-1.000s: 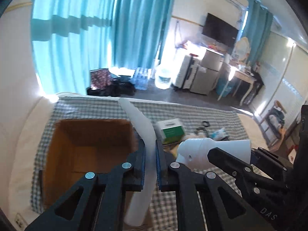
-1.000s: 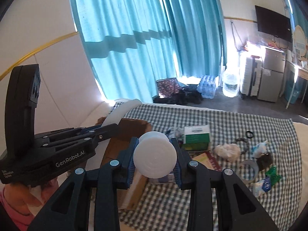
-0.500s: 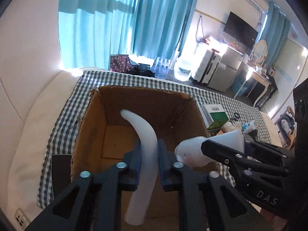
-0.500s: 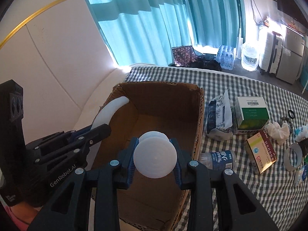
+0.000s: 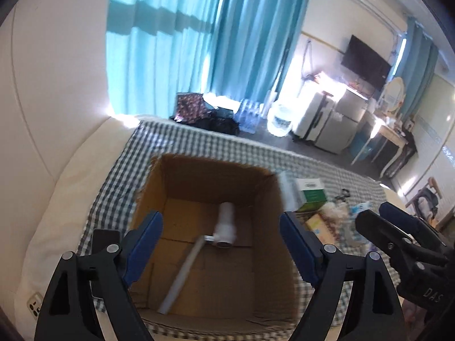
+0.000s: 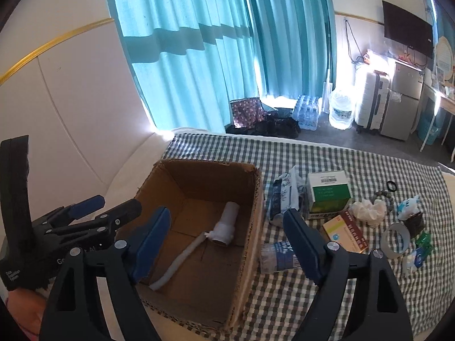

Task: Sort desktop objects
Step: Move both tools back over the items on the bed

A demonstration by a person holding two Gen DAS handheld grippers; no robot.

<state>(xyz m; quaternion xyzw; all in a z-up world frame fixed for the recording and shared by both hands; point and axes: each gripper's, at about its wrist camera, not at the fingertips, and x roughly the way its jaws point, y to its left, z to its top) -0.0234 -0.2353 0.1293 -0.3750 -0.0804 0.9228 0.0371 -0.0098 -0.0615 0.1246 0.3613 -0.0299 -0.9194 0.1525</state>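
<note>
Tongs fill the bottom of both views. The left tongs (image 5: 220, 241) stand wide open with nothing between their blue pads, and their jaws have just been opening. The right tongs (image 6: 226, 240) are wide open too, holding nothing, and their jaws have just been opening as well. In the right view the left tongs also show at the lower left of the frame.

Just past the tongs, in the middle of each frame, sits a brown cardboard box (image 6: 253, 213) on a checked cloth (image 6: 327, 153). Inside the box, on its floor, lie a long white curved piece (image 6: 182, 258) and a white bottle (image 6: 227, 221). Whether the two touch, I cannot tell.

Right of the box lie more things on the cloth: a green and white box (image 6: 328, 191), a yellow and red box (image 6: 345, 234), a roll of tape (image 6: 395, 238).

Farther back, across the top, hang blue curtains (image 6: 199, 42).
</note>
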